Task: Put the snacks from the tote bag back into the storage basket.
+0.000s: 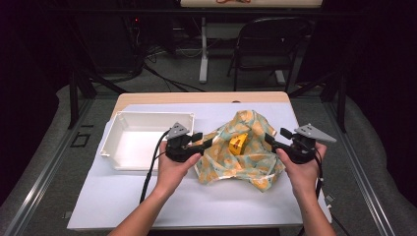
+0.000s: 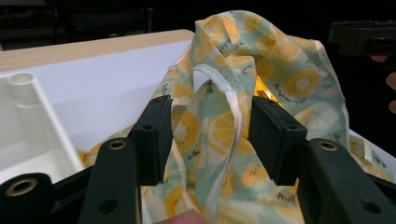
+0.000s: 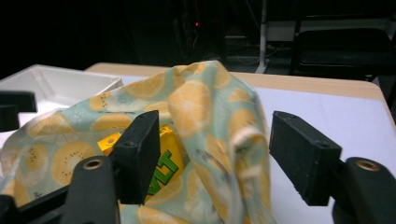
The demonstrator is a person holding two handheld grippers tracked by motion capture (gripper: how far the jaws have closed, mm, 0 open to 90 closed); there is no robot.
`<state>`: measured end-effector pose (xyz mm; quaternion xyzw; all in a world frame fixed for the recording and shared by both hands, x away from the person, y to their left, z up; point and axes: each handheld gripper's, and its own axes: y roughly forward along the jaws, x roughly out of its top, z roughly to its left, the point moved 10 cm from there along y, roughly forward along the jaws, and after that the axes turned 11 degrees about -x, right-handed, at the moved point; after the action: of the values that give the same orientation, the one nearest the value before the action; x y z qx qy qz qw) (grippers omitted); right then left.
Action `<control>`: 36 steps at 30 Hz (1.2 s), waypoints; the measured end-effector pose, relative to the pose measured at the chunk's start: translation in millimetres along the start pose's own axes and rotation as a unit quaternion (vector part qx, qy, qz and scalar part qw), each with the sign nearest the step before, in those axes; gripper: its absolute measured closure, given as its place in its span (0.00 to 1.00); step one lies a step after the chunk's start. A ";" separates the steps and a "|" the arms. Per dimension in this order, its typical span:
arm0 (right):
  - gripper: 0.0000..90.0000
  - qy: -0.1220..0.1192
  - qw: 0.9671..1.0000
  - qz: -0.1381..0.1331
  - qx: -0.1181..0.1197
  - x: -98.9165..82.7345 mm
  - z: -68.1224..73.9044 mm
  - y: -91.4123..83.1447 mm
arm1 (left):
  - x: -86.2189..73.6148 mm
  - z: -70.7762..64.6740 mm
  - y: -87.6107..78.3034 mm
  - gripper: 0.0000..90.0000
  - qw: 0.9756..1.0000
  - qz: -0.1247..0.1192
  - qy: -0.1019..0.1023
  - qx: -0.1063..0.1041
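Both jaw pairs stand apart around the lemon-print fabric bag [image 1: 243, 152]; left gripper [image 1: 204, 141] and right gripper [image 1: 274, 140] should re-pinch opposite rim edges evenly, keeping yellow box [image 1: 238, 144] inside.

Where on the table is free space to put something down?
Free: the white sheet in front of the fruit-print cloth, between the forearms, and inside the white tray. Crowded: the middle, where the cloth lies between both grippers.

High view: above the person's side, facing forward and down.
Tool views: close, low, facing inward.
Shared: crumpled lemon-print fabric bag [image 1: 243, 150] [image 2: 261, 70] [image 3: 205, 107].
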<state>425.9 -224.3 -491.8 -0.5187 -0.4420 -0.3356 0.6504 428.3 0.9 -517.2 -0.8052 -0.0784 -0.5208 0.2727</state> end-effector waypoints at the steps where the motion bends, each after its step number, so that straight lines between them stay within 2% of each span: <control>1: 0.33 -0.004 1.000 0.010 0.002 -0.2 2.9 5.8 | -1.4 -0.2 7.6 0.51 1.000 0.010 -0.002 -0.002; 2: 0.33 -0.007 1.000 0.025 0.003 -2.1 4.8 12.4 | -3.5 -0.1 15.2 0.50 1.000 0.017 -0.005 -0.004; 4: 0.37 -0.011 0.998 0.064 -0.013 -11.4 3.5 27.3 | -9.8 1.5 30.4 0.49 0.999 0.040 -0.005 -0.002; 5: 0.44 -0.013 0.996 0.084 -0.017 -18.3 2.9 35.3 | -10.9 3.1 34.9 0.51 0.999 0.042 -0.004 0.005; 7: 0.63 -0.024 0.995 0.096 -0.012 -25.5 4.2 42.6 | -11.9 6.7 40.9 0.67 0.999 0.050 -0.006 0.021; 8: 0.74 -0.034 0.995 0.095 -0.014 -28.5 4.5 44.8 | -11.7 8.6 42.2 0.80 0.998 0.053 -0.010 0.025; 10: 0.87 -0.028 0.996 0.085 -0.011 -28.5 5.3 45.4 | -8.6 14.1 43.3 0.97 0.998 0.047 -0.030 0.032; 11: 0.91 -0.027 0.997 0.077 -0.011 -26.8 3.7 44.6 | -5.9 19.7 41.5 0.99 0.998 0.041 -0.035 0.044; 13: 0.98 -0.020 0.997 0.065 -0.029 -22.2 -6.4 42.5 | -0.7 33.4 33.9 1.00 0.996 0.025 -0.054 0.066; 15: 1.00 0.003 0.997 0.052 -0.054 -17.5 -23.4 38.6 | 3.1 47.8 23.2 1.00 0.993 0.008 -0.073 0.089; 17: 1.00 0.033 0.995 0.044 -0.078 -16.2 -41.9 35.8 | 5.3 59.0 13.8 1.00 0.990 -0.008 -0.098 0.101; 19: 1.00 0.058 0.994 0.044 -0.083 -19.1 -53.8 35.9 | 5.9 60.5 10.1 1.00 0.989 -0.016 -0.102 0.104; 20: 1.00 0.061 0.994 0.046 -0.082 -21.5 -56.4 36.6 | 5.2 54.3 11.6 0.98 0.991 -0.010 -0.091 0.100; 22: 0.97 0.059 0.995 0.045 -0.069 -25.7 -52.1 39.2 | 5.2 47.1 13.2 0.84 0.992 -0.007 -0.076 0.100; 23: 0.91 0.056 0.996 0.045 -0.060 -26.4 -48.6 39.9 | 5.5 43.4 13.4 0.74 0.992 -0.006 -0.067 0.109; 24: 0.75 0.051 0.997 0.041 -0.047 -25.4 -41.9 40.4 | 6.5 40.6 12.7 0.61 0.992 -0.008 -0.062 0.113; 25: 0.60 0.039 0.998 0.034 -0.046 -23.0 -38.1 39.5 | 7.8 37.8 11.5 0.54 0.992 -0.010 -0.057 0.111; 27: 0.47 0.019 0.998 0.018 -0.048 -16.3 -31.8 35.5 | 14.4 29.6 4.3 0.49 0.992 -0.022 -0.026 0.118; 29: 0.38 0.010 0.999 0.003 -0.044 -6.7 -26.2 29.8 | 20.8 22.9 -2.5 0.46 0.992 -0.034 -0.004 0.119; 32: 0.34 -0.001 0.999 -0.015 -0.030 7.8 -17.5 23.0 | 29.4 16.1 -9.9 0.46 0.993 -0.045 0.014 0.106; 34: 0.32 -0.001 1.000 -0.010 -0.009 11.6 -8.8 24.8 | 30.1 14.7 -5.8 0.48 0.996 -0.034 0.013 0.087; 36: 0.33 -0.016 1.000 0.012 -0.010 7.9 -5.3 33.0 | 26.5 15.0 6.2 0.48 0.997 -0.009 0.012 0.077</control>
<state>459.7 -221.4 -497.4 -0.5352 -0.4428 -0.3239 0.6423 454.6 -0.6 -500.7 -0.7745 -0.1223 -0.5255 0.3302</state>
